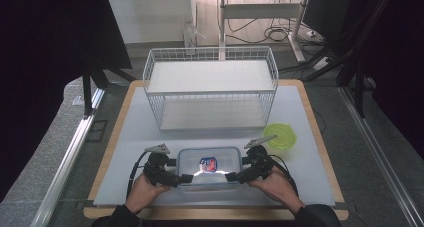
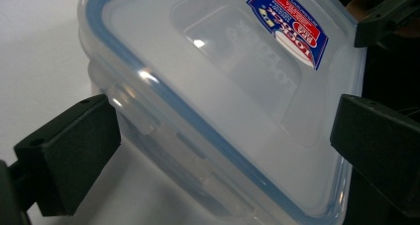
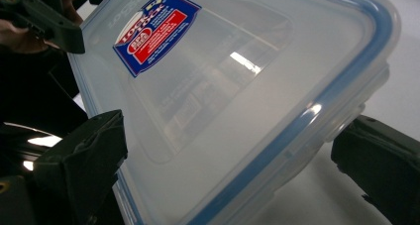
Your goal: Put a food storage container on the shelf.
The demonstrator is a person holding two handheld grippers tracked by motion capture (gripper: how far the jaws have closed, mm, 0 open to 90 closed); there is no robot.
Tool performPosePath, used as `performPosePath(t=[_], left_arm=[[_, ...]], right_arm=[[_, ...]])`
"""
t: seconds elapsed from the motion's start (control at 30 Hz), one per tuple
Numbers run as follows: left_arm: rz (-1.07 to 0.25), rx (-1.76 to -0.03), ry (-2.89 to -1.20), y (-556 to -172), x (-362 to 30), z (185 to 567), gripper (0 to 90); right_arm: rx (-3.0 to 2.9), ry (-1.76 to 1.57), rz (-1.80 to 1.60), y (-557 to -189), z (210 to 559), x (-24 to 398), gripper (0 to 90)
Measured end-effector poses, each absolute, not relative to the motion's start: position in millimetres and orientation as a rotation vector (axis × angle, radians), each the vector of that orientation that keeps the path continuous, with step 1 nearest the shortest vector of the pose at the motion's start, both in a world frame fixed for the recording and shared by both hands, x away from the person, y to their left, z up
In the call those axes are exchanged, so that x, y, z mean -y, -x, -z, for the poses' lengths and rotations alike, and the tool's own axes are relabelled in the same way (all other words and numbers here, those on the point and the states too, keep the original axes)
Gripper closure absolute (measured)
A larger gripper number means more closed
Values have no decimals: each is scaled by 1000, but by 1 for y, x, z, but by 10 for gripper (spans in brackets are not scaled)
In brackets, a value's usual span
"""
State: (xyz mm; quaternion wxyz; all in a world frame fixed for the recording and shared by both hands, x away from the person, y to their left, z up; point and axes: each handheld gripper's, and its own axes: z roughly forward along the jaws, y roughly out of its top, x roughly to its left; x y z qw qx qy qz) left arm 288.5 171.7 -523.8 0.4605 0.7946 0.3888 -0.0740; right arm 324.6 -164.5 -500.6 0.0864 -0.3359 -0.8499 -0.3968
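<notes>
A clear plastic food container [image 1: 209, 168] with a blue-sealed lid and a red-and-blue label [image 1: 209, 163] on top sits on the white table top [image 1: 310, 182], near the middle of the front edge, the side closest to the person. Its lid is on, and the blue seal runs all the way round the rim.

The left gripper [image 1: 186, 178] comes in at the container's front left corner. In the left gripper view its two black jaws stand wide, one on each side of that corner, with the container [image 2: 218, 101] between them; whether the pads press on the plastic cannot be told from the pictures. The right gripper [image 1: 231, 177] mirrors it at the front right corner. In the right gripper view its jaws are also spread as wide as they go, straddling the container [image 3: 233, 96] at the corner; one jaw is close against the lid edge and the other lies just beside the side latch, and a firm grip cannot be confirmed there either. The person's hands [image 1: 145, 189] hold both grippers from the front edge of the table.

Just beside the container's far right corner stands a small yellow-green bowl [image 1: 280, 135], apart from it. Farther back, across the middle of the table towards the far edge, is a white two-level wire rack [image 1: 210, 87].
</notes>
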Motion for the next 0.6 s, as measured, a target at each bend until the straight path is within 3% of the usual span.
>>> performPosePath(t=[0.2,0.27,0.4,0.43,0.53,0.6], left_arm=[[184,-969,-1979,-281,-171,520,11],[167,-949,-1988,-277,-174,517,64],[143,-928,-1966,-269,-180,515,134],[132,-924,-1963,-267,-181,515,199],[111,-910,-1949,-259,-185,513,232],[135,-925,-1893,-254,-192,514,333]], right_arm=[[2459,1034,1151,-326,503,169,50],[2415,1069,1158,-324,502,175,129],[2410,1053,1187,-320,500,180,193],[2421,1052,1216,-315,496,184,272],[2434,1040,1244,-311,492,188,341],[2405,1041,1260,-307,491,194,425]])
